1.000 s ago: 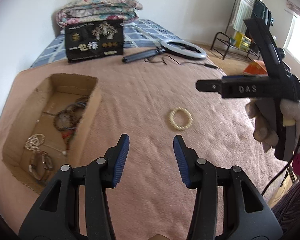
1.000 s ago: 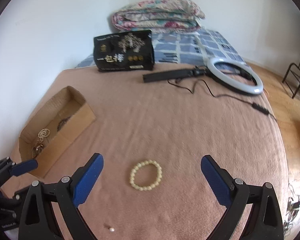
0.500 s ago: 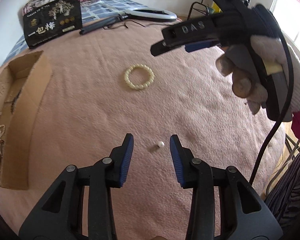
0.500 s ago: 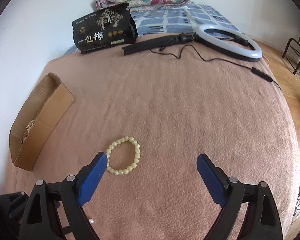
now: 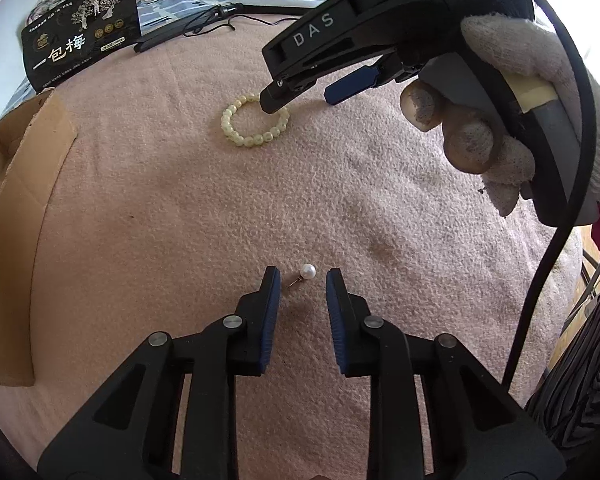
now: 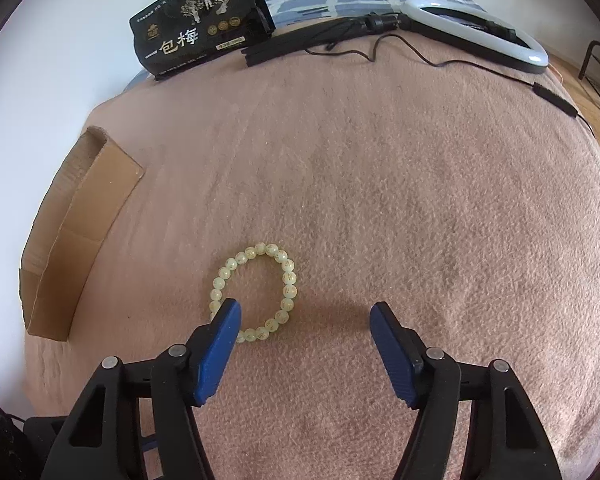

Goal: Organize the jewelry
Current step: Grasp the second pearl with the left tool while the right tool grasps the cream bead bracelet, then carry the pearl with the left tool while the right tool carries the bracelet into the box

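A dusty pink, nubby blanket (image 6: 380, 184) is seen beneath everything. The beaded bracelet (image 6: 288, 280) is coloured pale yellow-green, with faint gold marks on the beads. The pearl earring (image 5: 308, 271) is shown white on a thin dark post. The cardboard box (image 6: 80, 236) is plain brown. The pouch (image 6: 200, 28) is printed black with white characters and gold emblems. Blue pads on black frames are borne by the left gripper (image 5: 302, 280) and right gripper (image 6: 304, 316). The glove (image 5: 512, 64) is knitted off-white, its fingertips greyed.
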The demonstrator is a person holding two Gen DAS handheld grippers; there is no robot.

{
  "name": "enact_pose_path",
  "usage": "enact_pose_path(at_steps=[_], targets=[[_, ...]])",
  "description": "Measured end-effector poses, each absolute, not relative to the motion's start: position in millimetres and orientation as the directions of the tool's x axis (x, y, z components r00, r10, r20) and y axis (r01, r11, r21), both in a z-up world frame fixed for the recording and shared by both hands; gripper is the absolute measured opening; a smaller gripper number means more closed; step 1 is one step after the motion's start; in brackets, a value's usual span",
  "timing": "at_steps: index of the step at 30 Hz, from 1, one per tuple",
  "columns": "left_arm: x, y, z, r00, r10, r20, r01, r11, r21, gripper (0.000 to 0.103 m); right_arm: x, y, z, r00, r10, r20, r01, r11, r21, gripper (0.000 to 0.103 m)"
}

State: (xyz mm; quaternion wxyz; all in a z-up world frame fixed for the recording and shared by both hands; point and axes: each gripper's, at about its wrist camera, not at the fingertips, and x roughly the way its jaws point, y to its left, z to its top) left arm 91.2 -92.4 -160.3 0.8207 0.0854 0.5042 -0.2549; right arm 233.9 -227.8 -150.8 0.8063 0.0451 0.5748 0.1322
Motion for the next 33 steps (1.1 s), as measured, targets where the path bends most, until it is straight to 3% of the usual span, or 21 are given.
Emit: enact_pose_path(at_steps=[7,13,22,27,33], targets=[[95.3,-96.9,-165.3,0.361,-0.331,-0.872,0.516,0.85,-0.109,0.022,240.2,-226.5,-154.8,0.3,0.27,-0.915,-0.148,0.961,0.235,0.064],[94.5,-97.2,-168.4,0.367,-0.319,-0.874,0.513,0.853,-0.096,0.011,243.2,-220.0,-158.6,0.3,0.26,-0.918,-0.159,0.962,0.221,0.058],[99.0,-96.9,-169.4,0.377,-0.31,-0.873,0.509,0.856,-0.085,0.008,241.3,-205.3,-164.5,0.321,0.16,-0.933,-0.194,0.976,0.1,0.035],[97.3,-94.9,-167.1,0.382,-0.31,-0.871,0.502,0.86,-0.086,0.008,238.1,-200.2,-165.2,0.33,0.165,-0.93,-0.216,0.972,0.096,0.007],[94.7,-89.5,-160.2,0.393,-0.31,-0.866,0.491,0.867,-0.087,0.006,231.7,-201.8,-161.2,0.34,0.19,-0.921,-0.216,0.969,0.121,0.005]])
